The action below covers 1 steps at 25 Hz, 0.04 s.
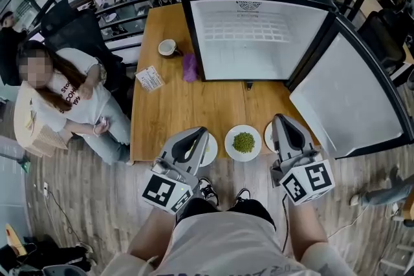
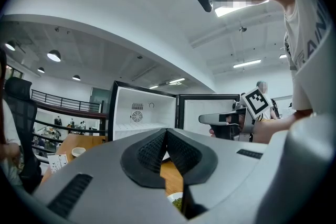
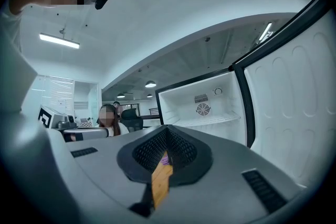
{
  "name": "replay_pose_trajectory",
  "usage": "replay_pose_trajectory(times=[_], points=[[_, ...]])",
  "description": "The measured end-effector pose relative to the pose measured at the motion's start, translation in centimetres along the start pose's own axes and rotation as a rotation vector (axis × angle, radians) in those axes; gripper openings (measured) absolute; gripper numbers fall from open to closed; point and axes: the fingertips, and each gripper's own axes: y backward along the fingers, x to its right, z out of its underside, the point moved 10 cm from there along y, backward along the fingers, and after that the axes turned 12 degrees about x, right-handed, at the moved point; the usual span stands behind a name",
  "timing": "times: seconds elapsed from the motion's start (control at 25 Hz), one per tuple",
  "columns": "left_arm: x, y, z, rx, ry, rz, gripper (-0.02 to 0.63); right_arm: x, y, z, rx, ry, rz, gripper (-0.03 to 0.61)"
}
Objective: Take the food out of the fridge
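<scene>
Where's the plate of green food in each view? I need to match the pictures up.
Head view: plate of green food at the near edge of the table, bottom centre.
Left gripper view: a sliver of it at the bottom edge, just right of centre.
Right gripper view: not in it.
Shared landmark: the open fridge.

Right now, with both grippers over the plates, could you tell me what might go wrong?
The middle plate with green food and its two neighbours sit at the near edge of the table; the shut left gripper or right gripper above them could nudge one off. The fridge door stands wide open beside the right gripper, so a sideways swing might hit it.
</scene>
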Motion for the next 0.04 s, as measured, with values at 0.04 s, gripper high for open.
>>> replay_pose_trajectory(times=[0.04], points=[[0.14,0.01,-0.11,0.002,-0.001,-0.001,0.008,0.09,0.11,-0.17,0.002,0.001,0.0,0.018]])
